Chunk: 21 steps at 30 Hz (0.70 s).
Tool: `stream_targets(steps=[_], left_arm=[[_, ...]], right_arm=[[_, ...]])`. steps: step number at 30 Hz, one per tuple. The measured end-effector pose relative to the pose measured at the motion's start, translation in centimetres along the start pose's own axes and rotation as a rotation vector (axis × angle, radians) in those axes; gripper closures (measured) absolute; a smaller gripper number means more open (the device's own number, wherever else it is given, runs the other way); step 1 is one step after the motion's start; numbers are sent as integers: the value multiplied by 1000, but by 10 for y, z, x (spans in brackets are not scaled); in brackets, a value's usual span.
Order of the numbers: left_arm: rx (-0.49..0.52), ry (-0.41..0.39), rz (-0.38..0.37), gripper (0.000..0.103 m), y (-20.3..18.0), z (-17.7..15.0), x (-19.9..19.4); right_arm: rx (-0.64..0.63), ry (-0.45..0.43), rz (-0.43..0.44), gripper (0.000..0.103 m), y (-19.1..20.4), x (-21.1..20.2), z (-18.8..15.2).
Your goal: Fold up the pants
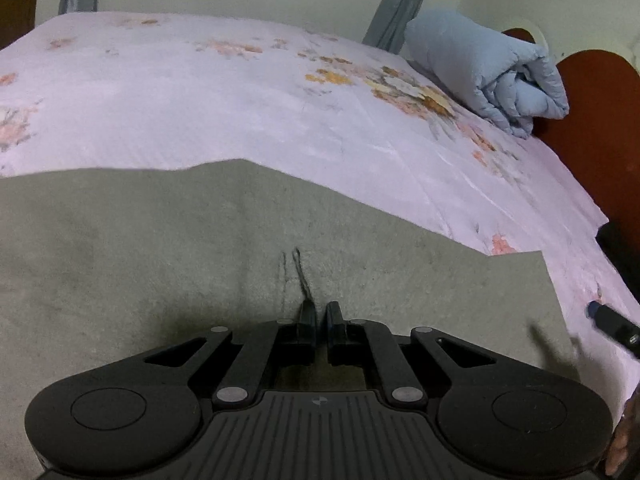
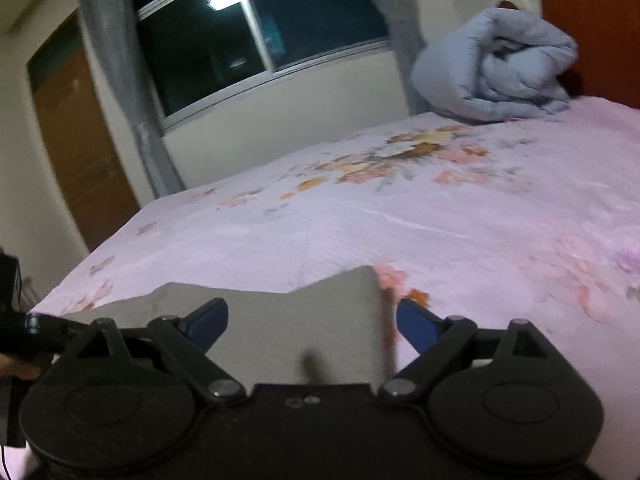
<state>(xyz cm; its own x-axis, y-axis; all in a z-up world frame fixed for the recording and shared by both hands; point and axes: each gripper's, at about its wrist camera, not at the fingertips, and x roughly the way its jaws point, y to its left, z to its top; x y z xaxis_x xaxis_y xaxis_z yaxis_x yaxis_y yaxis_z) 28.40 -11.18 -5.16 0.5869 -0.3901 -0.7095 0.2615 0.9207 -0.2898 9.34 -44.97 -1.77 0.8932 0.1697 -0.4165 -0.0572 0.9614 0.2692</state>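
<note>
Two tongs angled over pants

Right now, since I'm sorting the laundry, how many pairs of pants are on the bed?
1. The grey pants lie flat on the near part of the floral bedsheet, under both grippers. The bundle by the headboard is a blue quilt. More could lie outside the views.

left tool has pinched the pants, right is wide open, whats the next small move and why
Probably ease the right tool forward and close it on the near right edge of the grey pants. Its fingers straddle that edge without pressing it, while the left tool is already shut on a pinch of cloth.
</note>
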Motion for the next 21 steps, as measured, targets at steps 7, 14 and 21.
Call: stream_targets(steps=[7, 14, 21], left_arm=[[21, 15, 6, 98, -1, -2, 5], [11, 4, 12, 98, 1, -8, 0], [-16, -2, 11, 97, 3, -10, -1]], right_arm=[[-6, 219, -30, 19, -10, 62, -13], [-39, 173, -28, 21, -9, 72, 21], [-62, 293, -54, 30, -19, 97, 24]])
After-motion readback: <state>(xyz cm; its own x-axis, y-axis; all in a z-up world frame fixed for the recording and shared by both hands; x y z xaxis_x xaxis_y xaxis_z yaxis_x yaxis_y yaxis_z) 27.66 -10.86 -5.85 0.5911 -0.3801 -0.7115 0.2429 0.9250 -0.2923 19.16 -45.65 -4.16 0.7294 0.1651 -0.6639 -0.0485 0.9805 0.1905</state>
